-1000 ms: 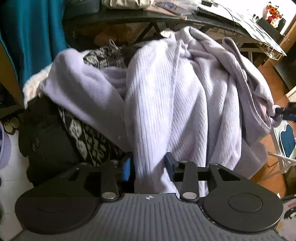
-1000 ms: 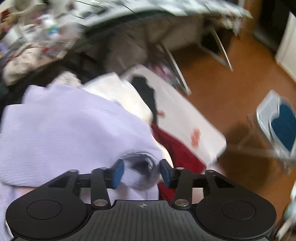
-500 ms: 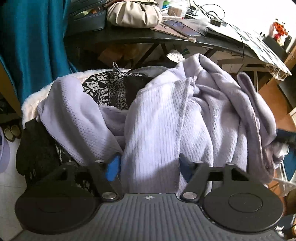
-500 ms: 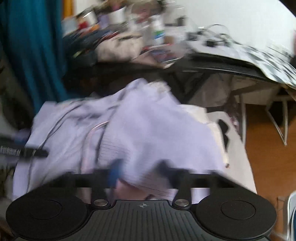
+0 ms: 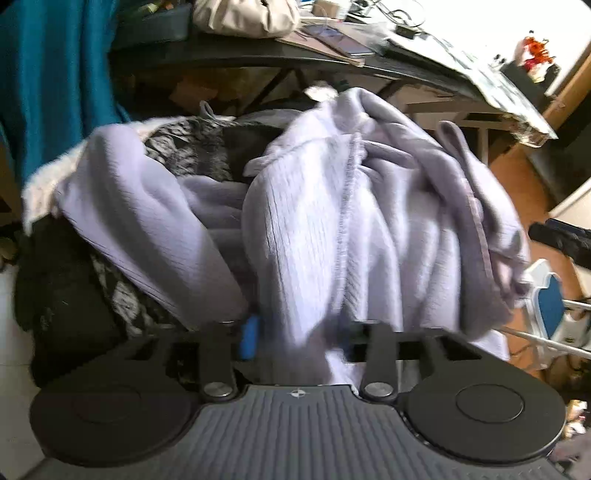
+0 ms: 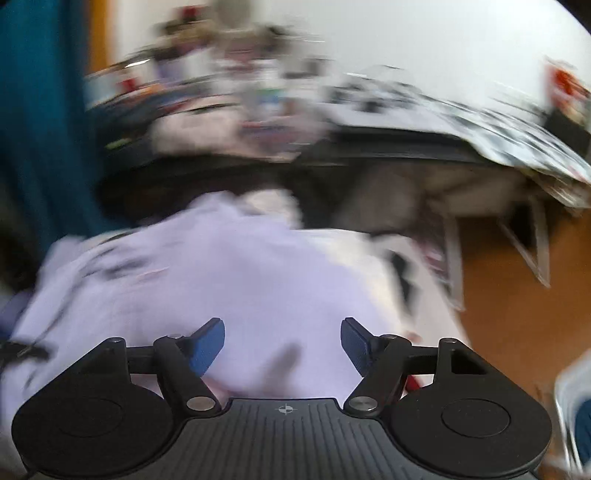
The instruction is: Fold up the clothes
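Left wrist view: a lilac ribbed-knit garment (image 5: 332, 229) is lying heaped on a pile of clothes, above a black-and-white patterned garment (image 5: 192, 155) and a black garment (image 5: 62, 295) on the left. Behind the pile a dark cluttered surface (image 5: 258, 62) is carrying a beige bag (image 5: 243, 14) and papers; a teal curtain (image 5: 48, 74) is hanging at the left, and an orange-brown floor (image 5: 517, 173) is showing at the right. A white-and-blue object (image 5: 550, 306), blurred, is standing near the pile's right edge.

The left gripper (image 5: 299, 336) is pointing steeply down into the pile. Its jaws are opening, about half spread, with a hanging fold of the lilac garment between them; the right finger is covered by cloth, so whether the pads are pressing cannot be told.

Right wrist view, heavily blurred: the right gripper (image 6: 282, 343) is hovering over the lilac garment (image 6: 221, 280). Its jaws are opening, standing wide and released, with nothing between the blue pads (image 6: 207, 345).

The garment's ribs and a raised seam are running from the far surface toward the left gripper, so its long axis is lying roughly along that gripper's line of sight. One sleeve-like fold is draping to the left.
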The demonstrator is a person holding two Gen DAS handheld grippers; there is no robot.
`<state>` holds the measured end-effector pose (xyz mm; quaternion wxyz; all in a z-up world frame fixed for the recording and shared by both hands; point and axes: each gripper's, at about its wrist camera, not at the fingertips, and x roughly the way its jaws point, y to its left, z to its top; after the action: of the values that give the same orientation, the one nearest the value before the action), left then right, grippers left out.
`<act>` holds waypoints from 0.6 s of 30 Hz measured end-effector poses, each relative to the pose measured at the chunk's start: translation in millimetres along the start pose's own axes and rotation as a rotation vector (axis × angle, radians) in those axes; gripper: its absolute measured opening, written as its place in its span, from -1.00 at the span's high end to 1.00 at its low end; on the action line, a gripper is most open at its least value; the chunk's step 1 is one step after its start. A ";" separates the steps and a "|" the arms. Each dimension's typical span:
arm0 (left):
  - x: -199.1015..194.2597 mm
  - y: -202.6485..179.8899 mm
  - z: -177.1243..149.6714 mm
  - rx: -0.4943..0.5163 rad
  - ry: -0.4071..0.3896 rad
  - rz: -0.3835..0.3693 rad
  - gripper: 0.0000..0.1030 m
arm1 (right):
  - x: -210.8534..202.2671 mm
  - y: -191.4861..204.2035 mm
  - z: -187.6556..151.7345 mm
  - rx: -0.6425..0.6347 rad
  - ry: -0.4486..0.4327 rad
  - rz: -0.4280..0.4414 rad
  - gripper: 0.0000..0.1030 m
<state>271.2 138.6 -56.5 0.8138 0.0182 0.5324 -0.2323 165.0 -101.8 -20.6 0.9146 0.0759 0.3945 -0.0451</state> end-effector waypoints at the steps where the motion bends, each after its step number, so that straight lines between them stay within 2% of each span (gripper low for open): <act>1: 1.3 -0.5 2.6 0.000 -0.002 0.003 -0.08 | 5.3 9.9 0.6 -0.021 0.013 0.018 -0.29; 4: 5.8 -1.3 9.9 -0.007 -0.003 0.002 -0.21 | 23.4 27.6 -0.7 -0.062 0.057 0.031 -0.29; 5: 7.5 -0.9 11.8 -0.010 -0.004 0.000 -0.25 | 29.1 29.8 -0.6 -0.073 0.061 0.026 -0.22; 7: 9.9 -1.0 14.8 -0.009 -0.008 0.012 -0.34 | 30.8 23.2 0.3 -0.033 0.041 0.018 0.27; 8: 10.4 -1.9 15.9 -0.001 -0.012 0.026 -0.39 | 26.9 14.2 0.7 0.014 0.022 0.009 0.83; 10: 10.3 -6.9 17.4 0.039 -0.025 0.068 -0.83 | 15.1 -17.1 1.5 0.163 -0.027 -0.040 0.81; 14: 17.0 -16.9 20.8 0.153 -0.025 0.124 -0.94 | 10.2 -75.4 0.3 0.404 -0.075 -0.239 0.82; 16: 26.7 -17.7 24.0 0.159 0.027 0.138 -0.95 | 9.0 -104.2 -5.8 0.547 -0.050 -0.344 0.80; 18: 36.0 -17.2 27.2 0.152 0.081 0.148 -0.98 | 11.0 -120.6 -9.4 0.646 -0.005 -0.399 0.68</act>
<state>299.4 102.8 -72.5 0.8029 0.1285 0.5428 -0.2103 148.6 -219.1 -47.5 0.8177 0.2821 0.3646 -0.3448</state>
